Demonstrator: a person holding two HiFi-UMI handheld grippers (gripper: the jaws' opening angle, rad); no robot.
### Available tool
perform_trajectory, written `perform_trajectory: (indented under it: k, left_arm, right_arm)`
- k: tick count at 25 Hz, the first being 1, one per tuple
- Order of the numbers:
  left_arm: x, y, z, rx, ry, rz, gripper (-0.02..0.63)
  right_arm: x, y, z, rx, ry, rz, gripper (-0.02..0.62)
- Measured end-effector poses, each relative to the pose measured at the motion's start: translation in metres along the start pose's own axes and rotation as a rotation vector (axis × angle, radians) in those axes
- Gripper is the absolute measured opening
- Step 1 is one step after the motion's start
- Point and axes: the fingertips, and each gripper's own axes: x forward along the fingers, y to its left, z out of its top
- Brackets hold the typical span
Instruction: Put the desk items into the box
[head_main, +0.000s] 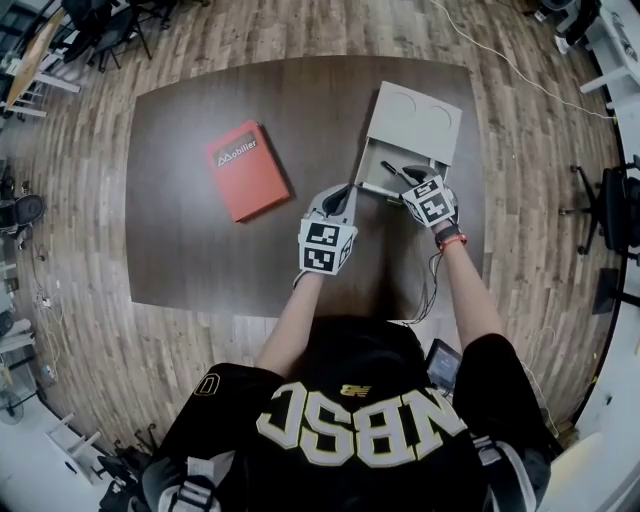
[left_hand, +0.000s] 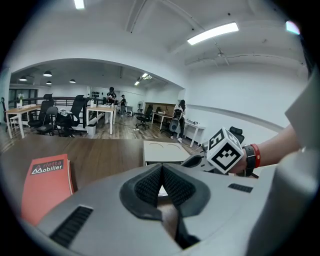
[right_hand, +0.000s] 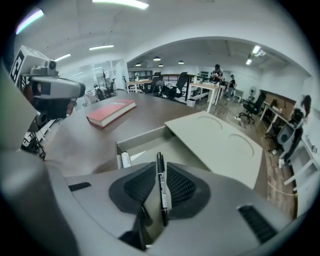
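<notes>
On our table (head_main: 200, 250) the box (right_hand: 140, 137) sits open; the red book (head_main: 246, 170) lies well apart. Our left claw (left_hand: 162, 177) is pressed together, empty. Our right claw (right_hand: 161, 172) is spread, with the pen (right_hand: 161, 187) loose between its jaws, over the box. We think the pen might hit the wall and bounce out.

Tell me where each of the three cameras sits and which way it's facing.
Head view: on the person's head, looking steeply down at the table, box and red book; forearms, shirt, left gripper and right gripper show.
Left gripper view: rides the left gripper, looking along its closed jaws across the table; the right gripper and forearm show.
Right gripper view: rides the right gripper, looking over parted jaws, a pen between them, into the box; the left gripper shows.
Shared: all three show book and box.
</notes>
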Motion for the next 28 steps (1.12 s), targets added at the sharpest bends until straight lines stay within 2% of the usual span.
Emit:
perform_trajectory:
  k: [9,16,20,28]
  left_arm:
    - [-0.026,-0.006,0.035,0.02,-0.093,0.003,0.014]
    - [-0.042,-0.032,0.063,0.059,-0.163,-0.018,0.014]
    - [-0.054,-0.054,0.072,0.089,-0.202,-0.047,0.014]
    - [-0.078,-0.074,0.077,0.126,-0.244,-0.055,0.014]
  right_arm:
    - [-0.093,0.017,0.05,0.165,-0.246,-0.146,0.077]
    - [-0.17,0.024,0.055,0.311,-0.412,-0.25,0.069]
    - [-0.208,0.032,0.043,0.353,-0.462,-0.313,0.061]
    - [-0.242,0.066,0.038,0.369,-0.52,-0.329,0.038]
